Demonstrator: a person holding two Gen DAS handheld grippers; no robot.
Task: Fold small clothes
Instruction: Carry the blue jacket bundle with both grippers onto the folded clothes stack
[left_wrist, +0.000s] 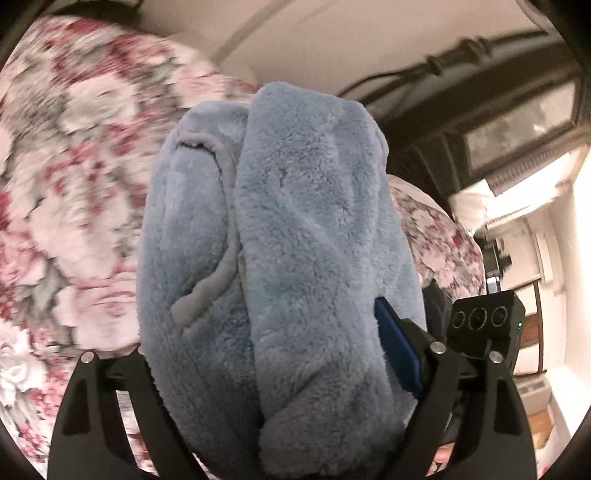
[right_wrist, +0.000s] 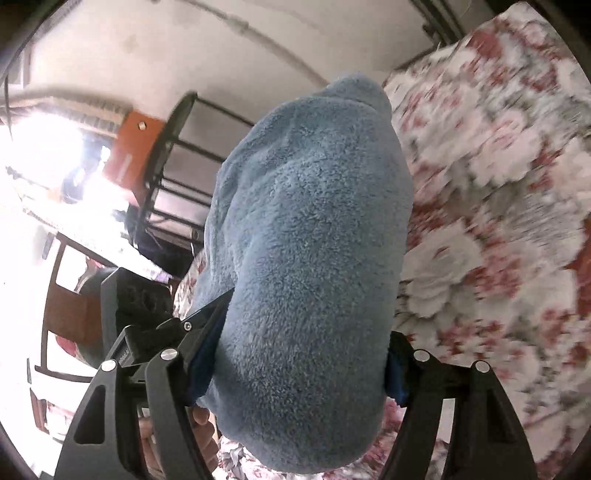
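Note:
A fluffy light blue fleece garment (left_wrist: 288, 258) fills the middle of the left wrist view, bunched in thick folds with a seam showing. My left gripper (left_wrist: 280, 354) is shut on it, its blue pad pressed into the right side; the left fingertip is hidden by the fleece. In the right wrist view the same blue garment (right_wrist: 314, 258) bulges between the fingers of my right gripper (right_wrist: 303, 350), which is shut on it. The other gripper's black body (right_wrist: 136, 295) shows close at the left. Both hold the garment lifted above the floral bedspread.
A pink and red floral bedspread (left_wrist: 74, 184) lies under and beside the garment, also in the right wrist view (right_wrist: 498, 221). A black metal rack (right_wrist: 177, 177) and an orange box (right_wrist: 133, 147) stand by a bright window. A dark cabinet (left_wrist: 498, 110) stands at the far right.

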